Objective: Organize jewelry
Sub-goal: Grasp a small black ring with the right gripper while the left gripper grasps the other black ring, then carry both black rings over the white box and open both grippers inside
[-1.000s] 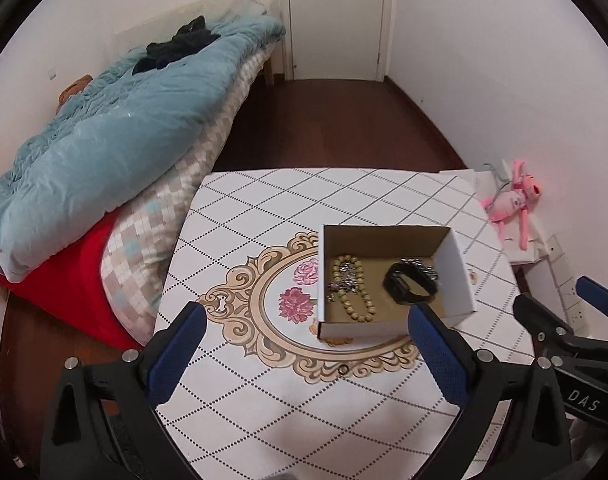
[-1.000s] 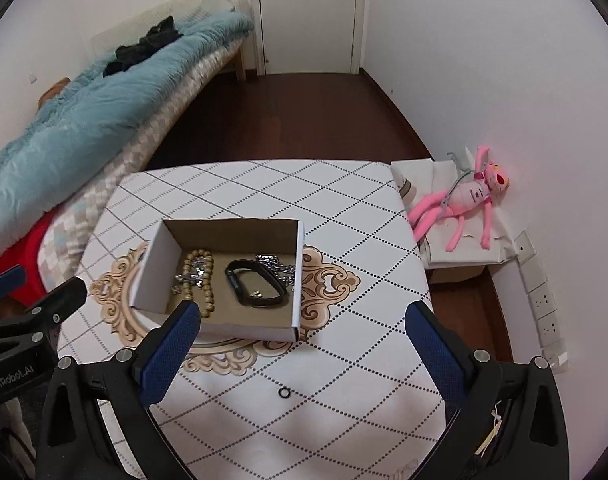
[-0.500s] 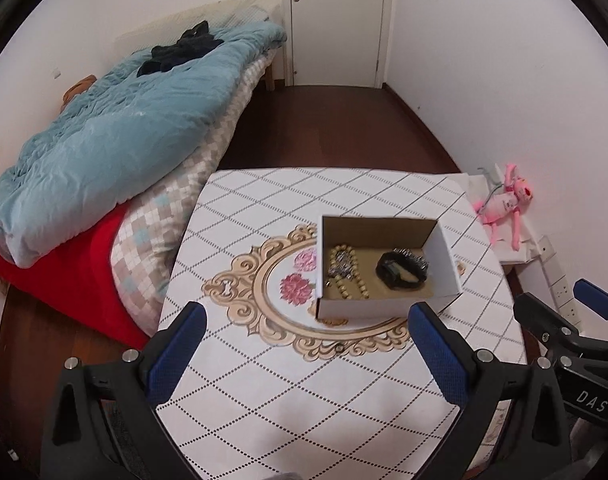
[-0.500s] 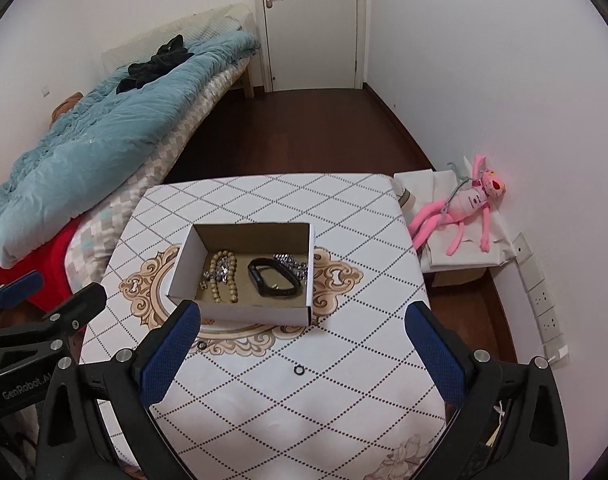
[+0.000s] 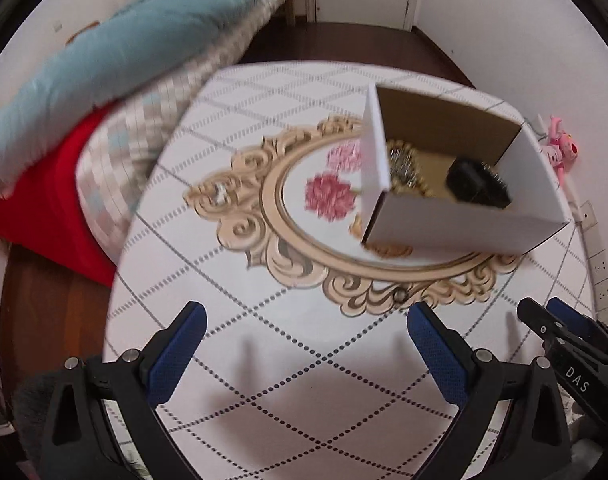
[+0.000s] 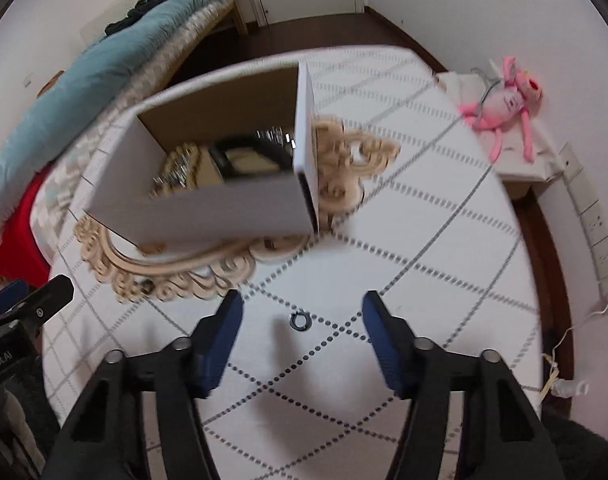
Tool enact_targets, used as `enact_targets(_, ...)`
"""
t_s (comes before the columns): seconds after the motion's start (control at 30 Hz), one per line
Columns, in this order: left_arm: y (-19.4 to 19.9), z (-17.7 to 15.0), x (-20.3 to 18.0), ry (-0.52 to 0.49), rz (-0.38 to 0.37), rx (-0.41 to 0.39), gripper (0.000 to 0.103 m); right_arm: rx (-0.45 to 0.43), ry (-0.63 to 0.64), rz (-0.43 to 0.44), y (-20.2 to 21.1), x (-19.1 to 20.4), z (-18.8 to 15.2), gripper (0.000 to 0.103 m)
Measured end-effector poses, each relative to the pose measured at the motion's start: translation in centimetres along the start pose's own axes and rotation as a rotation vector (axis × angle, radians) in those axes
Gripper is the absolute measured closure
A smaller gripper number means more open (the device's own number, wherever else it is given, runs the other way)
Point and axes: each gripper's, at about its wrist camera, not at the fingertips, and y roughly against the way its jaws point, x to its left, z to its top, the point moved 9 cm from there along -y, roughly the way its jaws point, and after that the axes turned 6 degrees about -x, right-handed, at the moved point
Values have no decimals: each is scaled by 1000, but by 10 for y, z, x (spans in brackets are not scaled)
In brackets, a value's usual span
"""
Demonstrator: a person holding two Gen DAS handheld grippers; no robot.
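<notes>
A white cardboard box (image 5: 455, 220) (image 6: 208, 212) stands on the patterned table and holds a bead bracelet (image 5: 403, 170) (image 6: 180, 168), a black band (image 5: 477, 182) (image 6: 248, 152) and a silver chain (image 6: 270, 136). A small dark ring (image 6: 300, 321) lies on the table just ahead of my right gripper (image 6: 302, 316), between its open blue fingers. Another small ring (image 5: 401, 294) (image 6: 146, 288) lies on the gold ornament near the box. My left gripper (image 5: 305, 322) is open and empty, low over the table short of the box.
A bed with a blue quilt (image 5: 116, 48) and red sheet (image 5: 40, 200) borders the table's left side. A pink plush toy (image 6: 503, 100) lies on a low white stand by the right wall. The right gripper shows at the left view's right edge (image 5: 563, 336).
Both grippers have dropped down close to the table and toward the box. The right gripper's fingers have narrowed and now straddle the small ring.
</notes>
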Motion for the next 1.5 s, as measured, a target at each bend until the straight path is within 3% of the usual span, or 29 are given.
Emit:
enact_targets(0.07, -6, -5, -1, 3, -10, 14, 1, -1, 5, 6, -8, 2, -6, 49)
enact_targets(0.17, -12, -12, -4, 6, -25, 28, 2, -18, 43, -10, -11, 6, -9, 66)
enact_targets(0.23, -13, -13, -7, 7, -36, 30, 2, -31, 63, -22, -11, 7, -10, 91)
enact_targets(0.67, -30, -8, -57, -90, -46, 5, 5, -74, -31, -38, 9, -26, 2, 91)
enact_targets(0.7, -32, -8, -59, -94, -49, 7, 15, -77, -39, -41, 10, -29, 3, 91)
enact_targets(0.8, -36, -11, -64, -98, -53, 26, 27, -80, -53, -48, 11, -34, 5, 91)
enact_targets(0.93, -36, -11, -65, -91, -56, 18, 32, -79, -64, -52, 10, -37, 5, 91)
enact_targets(1.0, -35, -10, -67, -88, -70, 8, 48, -77, -66, -55, 9, -38, 5, 91)
enact_targets(1.07, -36, -7, -67, -94, -71, 1, 56, -75, -70, -55, 8, -38, 5, 91)
enact_targets(1.2, -35, -3, -72, -112, -83, -10, 88, -75, -68, -54, 8, -39, 5, 91)
enact_targets(1.27, -34, -3, -73, -116, -88, -10, 93, -78, -70, -52, 8, -38, 5, 91)
enact_targets(1.5, -23, -10, -72, -106, -106, -17, 93, -108, -72, -32, 20, -32, 13, 91)
